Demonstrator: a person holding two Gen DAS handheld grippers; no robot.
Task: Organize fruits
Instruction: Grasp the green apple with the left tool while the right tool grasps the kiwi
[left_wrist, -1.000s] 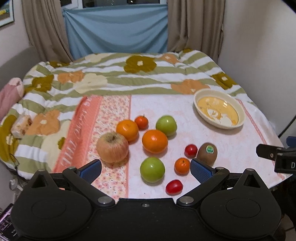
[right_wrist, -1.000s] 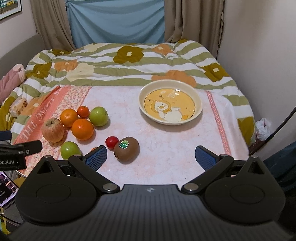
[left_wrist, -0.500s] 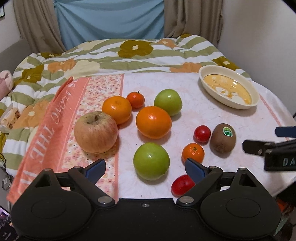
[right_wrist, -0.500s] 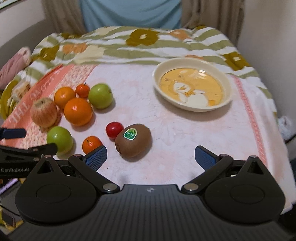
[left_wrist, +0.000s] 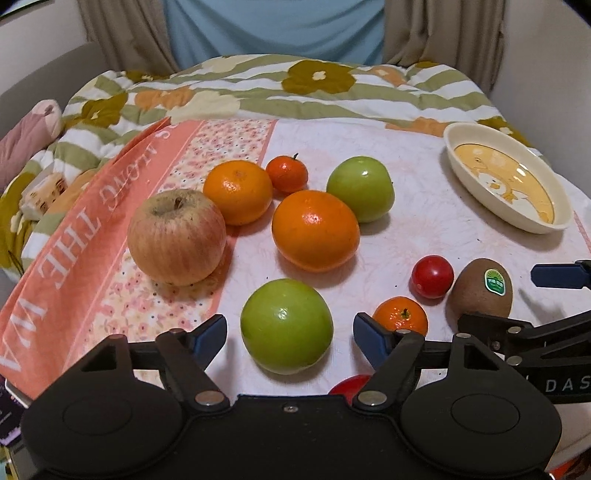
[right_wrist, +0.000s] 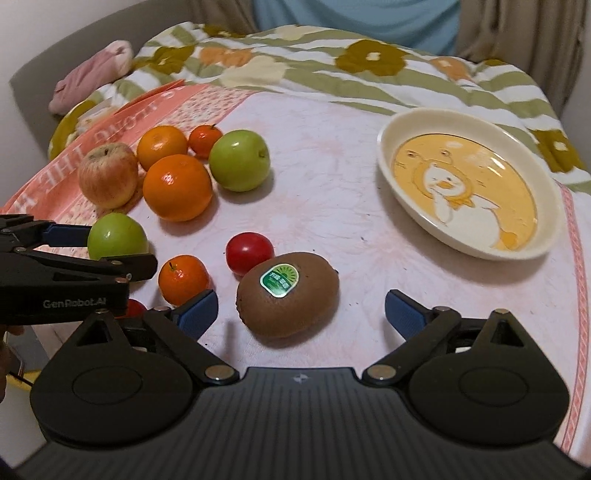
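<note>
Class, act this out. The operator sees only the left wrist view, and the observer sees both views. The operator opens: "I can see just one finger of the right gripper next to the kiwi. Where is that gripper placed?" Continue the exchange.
Observer: The right gripper is open and straddles the kiwi. There is one pad on each side, and neither touches it.
Operator: Which side has more room?
Observer: The side toward the dish. The other pad sits much closer to the kiwi.
Operator: Is the dish free?
Observer: Yes. Its whole floor shows here, with a duck picture and no fruit.
</note>
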